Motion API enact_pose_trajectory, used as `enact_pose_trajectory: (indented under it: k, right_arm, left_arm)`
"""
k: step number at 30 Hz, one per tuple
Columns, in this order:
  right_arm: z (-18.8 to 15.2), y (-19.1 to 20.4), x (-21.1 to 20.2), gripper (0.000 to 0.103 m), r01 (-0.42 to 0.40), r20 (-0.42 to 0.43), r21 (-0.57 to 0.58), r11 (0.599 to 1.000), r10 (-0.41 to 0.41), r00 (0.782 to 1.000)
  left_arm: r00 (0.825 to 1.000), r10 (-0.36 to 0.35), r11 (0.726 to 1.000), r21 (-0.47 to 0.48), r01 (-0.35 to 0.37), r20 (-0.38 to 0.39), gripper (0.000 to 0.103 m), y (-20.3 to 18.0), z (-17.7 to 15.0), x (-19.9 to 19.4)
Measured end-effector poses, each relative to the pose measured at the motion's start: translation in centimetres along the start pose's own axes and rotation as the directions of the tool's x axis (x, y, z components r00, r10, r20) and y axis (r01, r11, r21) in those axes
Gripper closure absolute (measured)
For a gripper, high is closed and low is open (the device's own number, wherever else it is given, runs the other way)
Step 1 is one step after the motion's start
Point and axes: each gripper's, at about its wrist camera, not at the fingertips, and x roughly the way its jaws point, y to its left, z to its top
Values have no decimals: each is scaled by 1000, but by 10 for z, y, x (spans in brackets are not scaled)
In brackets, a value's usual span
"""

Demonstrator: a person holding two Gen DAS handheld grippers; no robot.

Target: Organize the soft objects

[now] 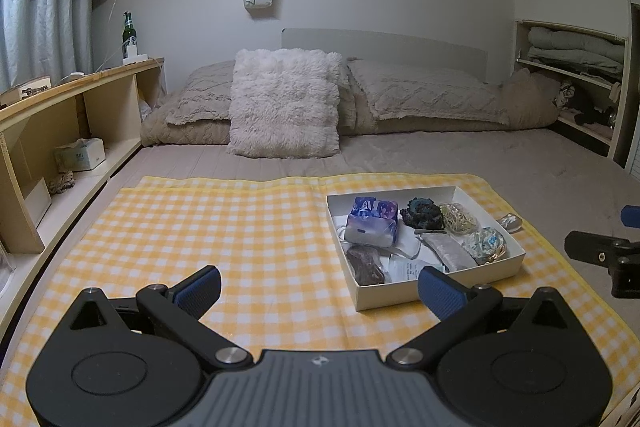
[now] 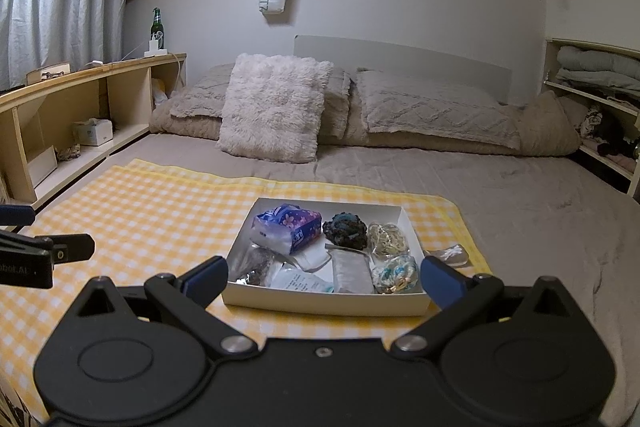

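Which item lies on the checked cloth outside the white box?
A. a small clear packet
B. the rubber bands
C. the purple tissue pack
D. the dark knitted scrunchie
A: the small clear packet sits on the checked cloth just right of the white box.

In the left wrist view the right gripper [image 1: 608,259] is cut off by the edge at 3 o'clock, so its jaws cannot be read. In the right wrist view the left gripper [image 2: 36,251] is cropped at 9 o'clock. In the box [image 2: 320,301], the clear packets [image 2: 304,281] carry print too small to read, and the near wall hides their lower ends.
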Motion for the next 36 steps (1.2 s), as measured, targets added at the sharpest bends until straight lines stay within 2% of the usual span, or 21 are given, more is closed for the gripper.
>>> enact_pose_trajectory:
  k: [36]
  right_arm:
    - [1,1,-1,0,2,-1,-3,1000,-2,1000]
  left_arm:
    - [1000,1,1000,0,-1,2,0,3,0,-1]
